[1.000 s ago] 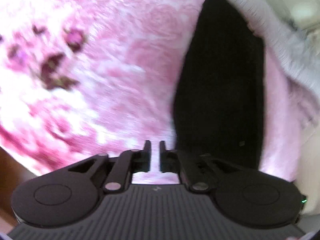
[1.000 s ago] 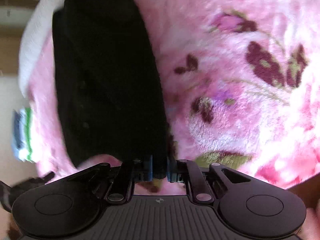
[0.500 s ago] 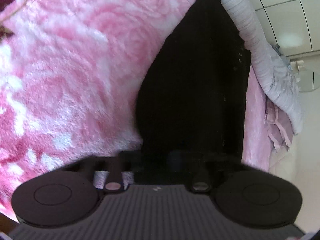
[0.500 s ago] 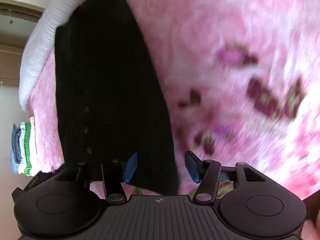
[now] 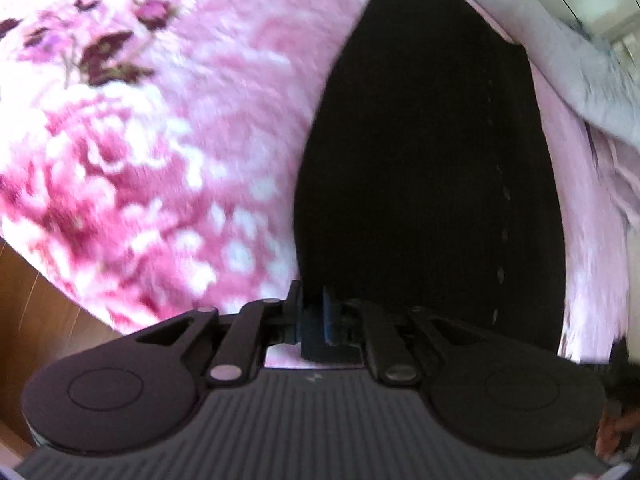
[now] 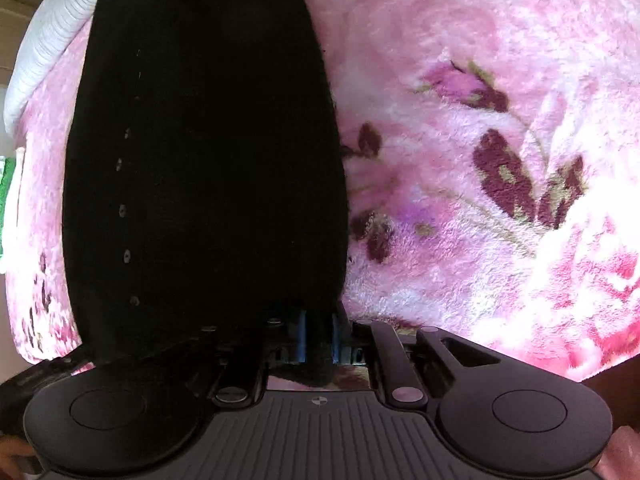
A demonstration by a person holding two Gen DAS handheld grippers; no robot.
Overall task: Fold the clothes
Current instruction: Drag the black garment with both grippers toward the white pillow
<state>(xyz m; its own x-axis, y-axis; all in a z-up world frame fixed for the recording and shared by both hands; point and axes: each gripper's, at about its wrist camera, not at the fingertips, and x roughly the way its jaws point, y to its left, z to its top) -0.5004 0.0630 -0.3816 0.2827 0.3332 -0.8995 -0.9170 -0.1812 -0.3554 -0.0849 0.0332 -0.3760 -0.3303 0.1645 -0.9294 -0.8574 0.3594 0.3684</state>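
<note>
Black garment (image 6: pixel 208 168): long, narrow, dark knit, already doubled lengthwise by the look of it, lying flat on the pink floral blanket (image 6: pixel 480 80) of a bed. A row of small buttons (image 6: pixel 122 210) runs down its left side in the right wrist view; the same row shows toward the right side (image 5: pixel 502 236) in the left wrist view. The far end tapers toward a white ribbed pillow or bolster (image 6: pixel 52 36) at the bed's far edge.

Handling, as a judgement: soft, limp, light. No stiffness to carry a fold, so it will sag between two hold points and drag on the plush blanket. The knit should grip well in the pads, with little risk of slipping. Buttons are the only hard bits; keep them out of the pinch. Best holds are the two near corners of the hem, which is where both tools are.

Left gripper (image 5: pixel 316 320): at the garment's near left corner, dark cloth between its jaws, which are easing apart slightly; the pads look pressed on fabric. The view is blurred.

Right gripper (image 6: pixel 318 336): at the near right corner, jaws closing, with a bunch of black cloth pinched between the blue pads (image 6: pixel 301 336).

Outward: wooden floor (image 5: pixel 36 312) beyond the bed's near left edge; a stack of folded cloth, green and white (image 6: pixel 6 200), at the far left.
</note>
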